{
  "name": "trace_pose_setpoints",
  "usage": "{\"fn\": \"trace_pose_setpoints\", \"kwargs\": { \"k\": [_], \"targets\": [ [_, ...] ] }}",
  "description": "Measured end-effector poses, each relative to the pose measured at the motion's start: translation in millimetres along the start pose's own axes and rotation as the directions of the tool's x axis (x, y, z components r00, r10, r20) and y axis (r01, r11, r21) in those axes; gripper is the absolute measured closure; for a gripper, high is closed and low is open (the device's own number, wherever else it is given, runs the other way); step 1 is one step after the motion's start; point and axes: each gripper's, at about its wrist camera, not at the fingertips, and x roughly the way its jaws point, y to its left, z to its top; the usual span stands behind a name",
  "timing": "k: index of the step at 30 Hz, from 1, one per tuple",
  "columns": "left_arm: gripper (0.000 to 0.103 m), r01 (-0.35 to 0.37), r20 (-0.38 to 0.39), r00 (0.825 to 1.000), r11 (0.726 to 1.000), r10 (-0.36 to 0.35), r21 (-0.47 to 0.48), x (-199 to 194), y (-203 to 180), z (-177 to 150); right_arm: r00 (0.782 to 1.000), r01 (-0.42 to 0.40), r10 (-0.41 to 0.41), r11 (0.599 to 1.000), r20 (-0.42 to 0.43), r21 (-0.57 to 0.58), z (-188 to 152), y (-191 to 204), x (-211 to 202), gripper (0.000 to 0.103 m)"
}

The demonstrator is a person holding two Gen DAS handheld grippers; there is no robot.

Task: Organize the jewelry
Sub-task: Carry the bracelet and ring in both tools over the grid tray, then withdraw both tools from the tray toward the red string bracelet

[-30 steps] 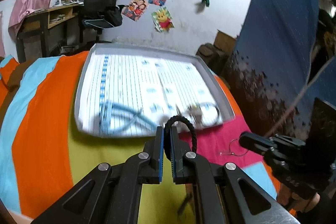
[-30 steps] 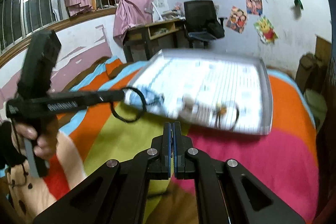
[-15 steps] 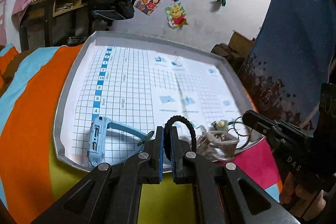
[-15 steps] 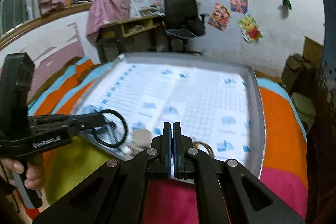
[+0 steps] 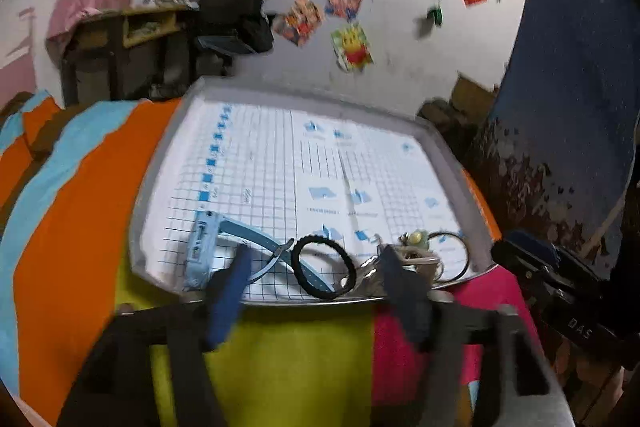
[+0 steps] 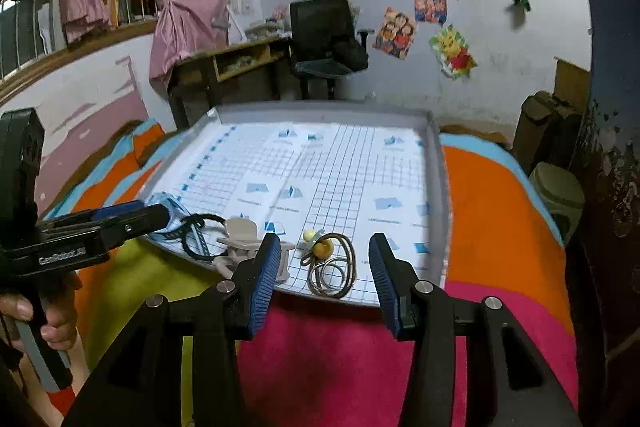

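Both pairs of fingers are spread wide and hold nothing: the left gripper (image 5: 316, 291) frames the black hair tie (image 5: 323, 267), which lies free on the tray (image 5: 152, 187). The right gripper (image 6: 322, 279) is lined up on the brown band with yellow beads (image 6: 330, 263). All the pieces crowd the tray's near edge on the bed (image 6: 492, 211), likely for easy reach.

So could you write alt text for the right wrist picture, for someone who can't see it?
An open black claw with blue pads points at a grey tray lined with grid paper, lying on a bright striped blanket. Along the tray's near edge lie a black hair tie, a beige hair clip and brown hair ties with yellow beads; the other claw reaches in from the left.
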Motion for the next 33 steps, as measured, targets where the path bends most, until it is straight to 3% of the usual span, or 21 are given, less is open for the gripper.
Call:
{"fn": "trace_pose_setpoints", "kwargs": {
  "k": [2,4,6,10,16,26,33],
  "targets": [
    [0.027,-0.002,0.040,0.999,1.000,0.001,0.006,-15.4,-2.9,-4.8,0.999,0.005,-0.006,1.000,0.039,0.011,-4.2,-1.7,-16.7,0.058],
    [0.018,-0.022,0.073,0.997,1.000,0.021,0.018,-32.0,-6.1,-12.3,0.996,0.003,-0.006,0.999,0.084,0.035,-13.2,-2.5,-38.2,0.046],
    [0.003,-0.044,0.126,0.991,0.998,0.039,0.035,-53.4,-11.5,-24.0,0.992,-0.005,-0.001,0.999,0.124,0.045,-21.5,-1.3,-58.6,0.040],
    [0.000,-0.067,0.235,0.971,0.997,0.054,0.049,-95.6,-21.4,-51.4,0.983,-0.033,0.024,0.998,0.183,0.051,-46.5,6.6,-97.5,0.023],
    [0.000,-0.083,0.296,0.952,0.997,0.079,0.003,-146.2,-26.3,-97.0,0.971,-0.003,0.000,1.000,0.238,0.015,-92.5,23.9,-148.3,0.010],
    [0.000,-0.124,0.319,0.941,0.992,0.111,0.019,-199.5,-22.3,-164.6,0.959,0.037,-0.048,0.998,0.280,0.045,-140.0,29.9,-214.8,0.004],
    [0.000,-0.143,0.250,0.958,0.990,0.138,0.002,-220.3,-2.2,-202.9,0.965,0.040,-0.061,0.996,0.256,0.086,-167.2,31.5,-235.7,0.003]
  ]
}}
